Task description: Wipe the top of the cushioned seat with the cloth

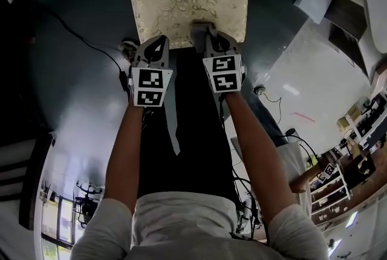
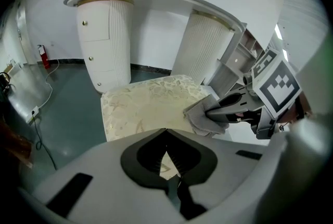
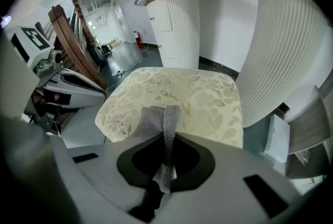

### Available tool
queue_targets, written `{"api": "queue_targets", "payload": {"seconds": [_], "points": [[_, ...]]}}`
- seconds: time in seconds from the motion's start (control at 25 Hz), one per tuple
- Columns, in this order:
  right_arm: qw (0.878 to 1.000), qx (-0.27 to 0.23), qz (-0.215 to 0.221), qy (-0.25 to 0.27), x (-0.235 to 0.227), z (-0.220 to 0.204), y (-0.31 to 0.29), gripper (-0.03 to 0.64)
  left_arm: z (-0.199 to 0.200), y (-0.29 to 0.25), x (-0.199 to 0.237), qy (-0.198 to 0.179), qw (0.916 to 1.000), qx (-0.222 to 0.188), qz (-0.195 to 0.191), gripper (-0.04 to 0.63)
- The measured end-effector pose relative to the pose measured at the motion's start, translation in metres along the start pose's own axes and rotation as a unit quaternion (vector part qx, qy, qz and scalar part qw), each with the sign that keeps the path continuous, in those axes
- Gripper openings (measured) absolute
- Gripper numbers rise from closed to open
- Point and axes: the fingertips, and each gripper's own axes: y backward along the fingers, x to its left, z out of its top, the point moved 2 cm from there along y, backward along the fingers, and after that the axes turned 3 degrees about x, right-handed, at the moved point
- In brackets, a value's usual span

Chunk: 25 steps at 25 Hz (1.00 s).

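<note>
The cushioned seat (image 1: 188, 3) is a cream stool top with a pale leaf pattern, standing ahead of the person on a dark floor. My right gripper (image 1: 205, 33) is shut on a grey cloth (image 3: 160, 120), which rests on the seat's near edge (image 3: 182, 98). The cloth (image 2: 203, 116) also shows from the side in the left gripper view, pinched in the right gripper. My left gripper (image 1: 158, 45) hovers at the seat's near left edge, shut with nothing between its jaws (image 2: 169, 158).
Two white fluted pedestals (image 2: 104, 43) (image 2: 205, 46) under a curved white counter stand just behind the seat. A cable (image 1: 78, 38) runs across the floor at the left. Wooden chairs (image 3: 73, 40) are stacked off to the left in the right gripper view.
</note>
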Motion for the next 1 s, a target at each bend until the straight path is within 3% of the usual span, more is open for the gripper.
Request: {"api": "queue_targets", "payload": {"seconds": [0.88,1.0], "points": [[0.996,0.007,-0.037,-0.082,-0.124,-0.04,0.03,0.022,0.055,-0.044,-0.084,-0.053,0.9981,0.016,-0.026,0.014],[0.995,0.013,-0.057,-0.086,-0.142,-0.041,0.032,0.021,0.066,-0.046,-0.089,-0.057,0.998,0.012,-0.026,0.014]]}}
